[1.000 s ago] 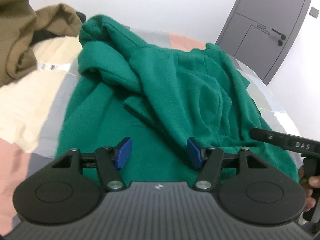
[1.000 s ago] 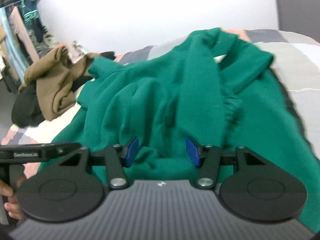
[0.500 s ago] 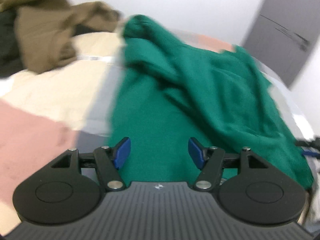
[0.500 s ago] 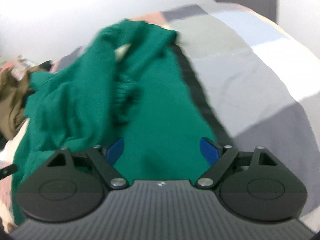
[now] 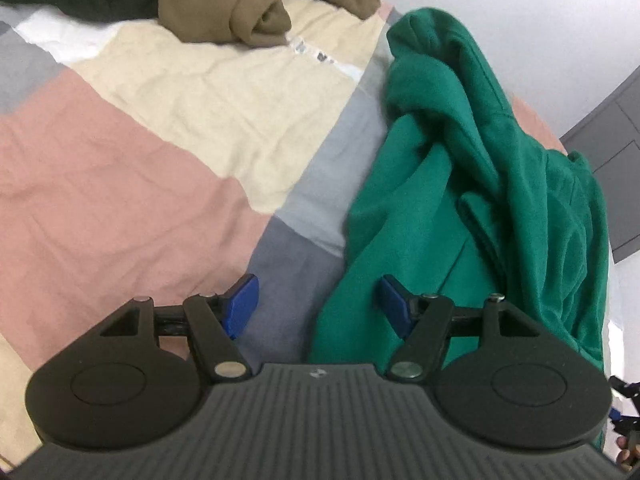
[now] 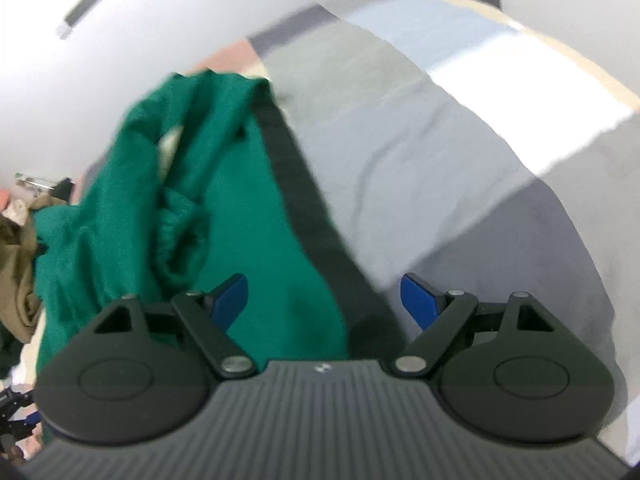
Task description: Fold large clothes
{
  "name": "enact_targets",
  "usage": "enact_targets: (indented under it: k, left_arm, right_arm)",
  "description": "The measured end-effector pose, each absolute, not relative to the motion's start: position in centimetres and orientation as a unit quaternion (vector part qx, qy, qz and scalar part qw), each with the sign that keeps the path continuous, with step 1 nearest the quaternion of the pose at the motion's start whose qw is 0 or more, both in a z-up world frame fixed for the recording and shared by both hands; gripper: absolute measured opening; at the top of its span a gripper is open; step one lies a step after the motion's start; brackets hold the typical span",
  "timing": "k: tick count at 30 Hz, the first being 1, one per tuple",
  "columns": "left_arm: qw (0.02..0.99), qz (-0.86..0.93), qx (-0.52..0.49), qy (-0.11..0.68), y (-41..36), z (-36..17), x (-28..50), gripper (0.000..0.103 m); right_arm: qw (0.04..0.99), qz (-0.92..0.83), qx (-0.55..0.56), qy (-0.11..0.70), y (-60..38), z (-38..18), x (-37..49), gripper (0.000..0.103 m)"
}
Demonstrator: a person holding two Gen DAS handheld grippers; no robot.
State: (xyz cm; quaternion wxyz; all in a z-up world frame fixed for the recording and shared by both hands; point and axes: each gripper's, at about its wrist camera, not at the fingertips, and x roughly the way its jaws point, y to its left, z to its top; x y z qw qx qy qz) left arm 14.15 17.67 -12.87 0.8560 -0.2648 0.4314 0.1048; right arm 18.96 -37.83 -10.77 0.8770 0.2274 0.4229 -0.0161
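A green fleece garment (image 5: 472,200) lies rumpled on the patchwork bedspread (image 5: 120,184). In the left wrist view my left gripper (image 5: 316,304) is open and empty, over the garment's left lower edge, one blue pad above the bedspread and the other above green cloth. In the right wrist view the same garment (image 6: 208,216) fills the left half. My right gripper (image 6: 326,300) is open wide and empty, straddling the garment's right edge and its dark shadow on the grey bedspread (image 6: 460,184).
A brown garment (image 5: 256,4) and dark clothes lie heaped at the far end of the bed, also at the left edge of the right wrist view (image 6: 16,264). A grey door (image 5: 612,136) stands at the right. White wall lies behind.
Both grippers have swung outward from the middle of the garment: the left to its left edge, the right to its right edge. The right jaws have opened wider.
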Motion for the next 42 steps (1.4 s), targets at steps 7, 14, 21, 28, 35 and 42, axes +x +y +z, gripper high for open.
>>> enact_targets:
  k: [7, 14, 21, 28, 35, 42]
  left_arm:
    - [0.837, 0.036, -0.329, 0.436, 17.4, -13.9, 14.2, 0.073]
    - [0.793, -0.073, -0.421, 0.435, 16.0, -14.6, 13.2, 0.073]
    - [0.789, -0.041, -0.375, 0.485, 14.5, -15.7, 12.5, 0.073]
    - [0.778, -0.089, -0.428, 0.451, 14.9, -15.7, 11.8, 0.072]
    - [0.778, -0.063, -0.399, 0.48, 13.8, -16.5, 12.5, 0.072]
    - [0.789, -0.051, -0.41, 0.454, 14.4, -14.6, 11.5, 0.011]
  right_arm:
    - [0.822, 0.041, 0.331, 0.463, -38.9, -13.9, 19.4, 0.087]
    - [0.79, 0.155, 0.396, 0.441, -36.8, -13.3, 18.4, 0.087]
    - [0.805, 0.121, 0.308, 0.493, -33.8, -13.7, 18.7, 0.084]
    - [0.791, 0.175, 0.332, 0.484, -33.4, -13.4, 18.8, 0.086]
    - [0.788, 0.168, 0.31, 0.504, -31.7, -13.9, 19.1, 0.069]
    - [0.819, 0.147, 0.307, 0.463, -31.5, -11.6, 17.5, 0.016]
